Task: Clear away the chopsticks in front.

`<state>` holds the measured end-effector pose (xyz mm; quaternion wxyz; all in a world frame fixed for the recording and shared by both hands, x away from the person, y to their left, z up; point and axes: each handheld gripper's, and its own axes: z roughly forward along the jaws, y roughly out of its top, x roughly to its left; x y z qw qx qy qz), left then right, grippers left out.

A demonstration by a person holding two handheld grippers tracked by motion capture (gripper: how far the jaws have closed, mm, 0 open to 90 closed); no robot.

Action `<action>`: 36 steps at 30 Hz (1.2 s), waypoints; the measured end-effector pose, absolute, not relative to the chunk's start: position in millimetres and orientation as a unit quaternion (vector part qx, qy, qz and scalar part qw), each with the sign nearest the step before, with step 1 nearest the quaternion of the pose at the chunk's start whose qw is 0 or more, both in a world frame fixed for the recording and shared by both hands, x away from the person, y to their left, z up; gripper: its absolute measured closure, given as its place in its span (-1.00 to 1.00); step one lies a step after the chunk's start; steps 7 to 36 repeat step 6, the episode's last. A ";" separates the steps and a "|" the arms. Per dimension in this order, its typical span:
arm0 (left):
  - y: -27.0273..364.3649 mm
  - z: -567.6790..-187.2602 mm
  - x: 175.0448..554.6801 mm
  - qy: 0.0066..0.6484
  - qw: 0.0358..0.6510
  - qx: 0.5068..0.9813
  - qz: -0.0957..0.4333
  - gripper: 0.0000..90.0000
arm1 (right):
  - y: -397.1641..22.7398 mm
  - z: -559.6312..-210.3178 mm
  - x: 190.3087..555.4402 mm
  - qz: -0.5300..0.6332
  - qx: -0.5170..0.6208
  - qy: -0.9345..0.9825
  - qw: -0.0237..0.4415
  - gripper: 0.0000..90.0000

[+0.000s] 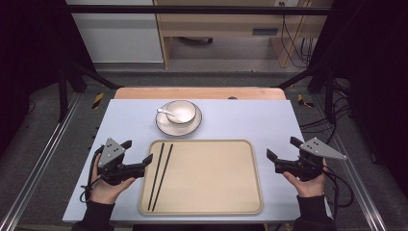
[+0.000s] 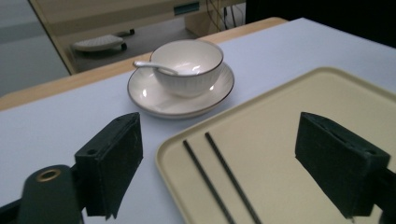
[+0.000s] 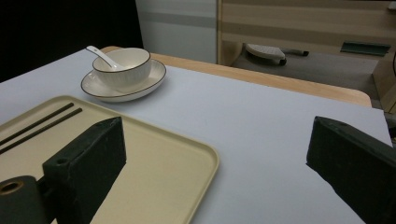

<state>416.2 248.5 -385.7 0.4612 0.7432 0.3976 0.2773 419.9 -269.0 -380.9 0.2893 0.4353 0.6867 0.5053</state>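
**Chopsticks on tray, both grippers empty**

Two chopsticks (image 1: 160, 174) lie side by side at the tray's (image 1: 211, 183) nine o'clock edge. The left gripper (image 1: 139, 153), just beside them, gapes wide, empty. The right gripper (image 1: 281, 149), at three o'clock, likewise.

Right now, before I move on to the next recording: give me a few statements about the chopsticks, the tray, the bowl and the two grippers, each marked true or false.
1. The chopsticks lie side by side in the tray, near its left edge. True.
2. The left gripper is clamped on the chopsticks. False: its jaws stand apart with nothing between them, off the tray's left side.
3. The bowl sits on a saucer beyond the tray. True.
4. The spoon lies in the tray beside the chopsticks. False: it rests in the bowl, handle over the rim.
5. The right gripper holds the saucer. False: it is open and empty, right of the tray.
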 end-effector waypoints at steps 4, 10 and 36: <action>261.8 -397.7 416.3 0.417 0.463 0.734 0.271 -0.73 | -270.8 -383.8 420.7 0.501 0.440 0.687 0.288 -0.90; 268.0 -403.6 416.6 0.426 0.467 0.727 0.269 -0.73 | -272.0 -385.9 421.2 0.500 0.443 0.687 0.286 -0.89; 268.0 -403.6 416.6 0.426 0.467 0.727 0.269 -0.73 | -272.0 -385.9 421.2 0.500 0.443 0.687 0.286 -0.89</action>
